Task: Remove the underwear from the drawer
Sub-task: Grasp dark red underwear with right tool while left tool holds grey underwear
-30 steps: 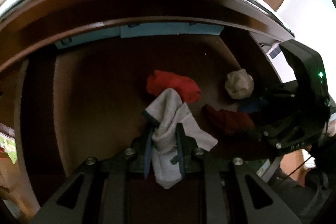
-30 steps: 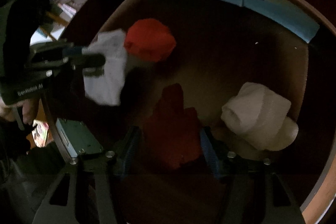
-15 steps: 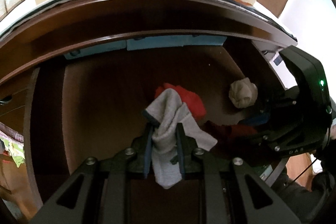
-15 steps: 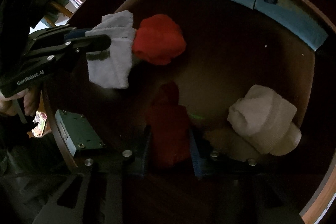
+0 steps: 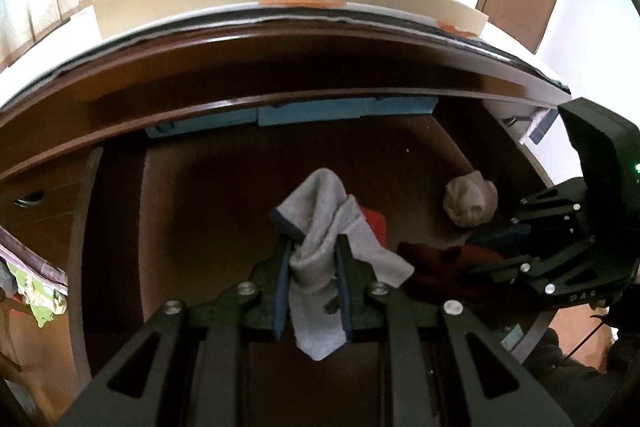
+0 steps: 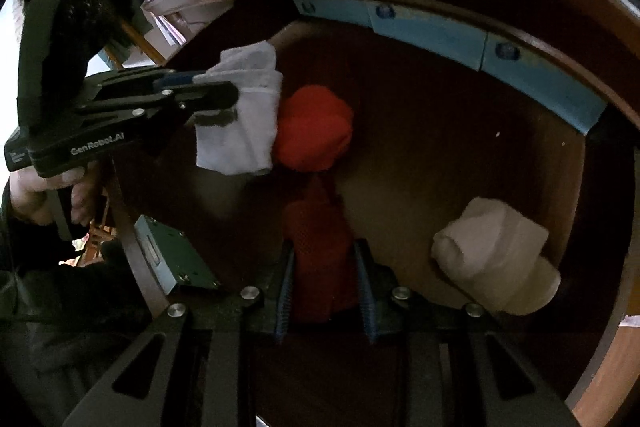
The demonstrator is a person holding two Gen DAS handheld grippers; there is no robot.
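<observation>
1. My left gripper (image 5: 311, 279), jaws clamped on the grey underwear (image 5: 320, 227), centre frame above the drawer (image 5: 200, 195).
2. My right gripper (image 6: 325, 287): jaws just closed, pinching the dark red underwear (image 6: 320, 247).
3. Both soft, light, limp; bunched folds give the best hold.

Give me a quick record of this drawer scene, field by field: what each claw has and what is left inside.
left claw: shut on grey cotton garment
right claw: has just been closing, shut on dark red garment
left inside: bright red bundle, cream rolled bundle
container: dark brown wooden drawer, open
</observation>
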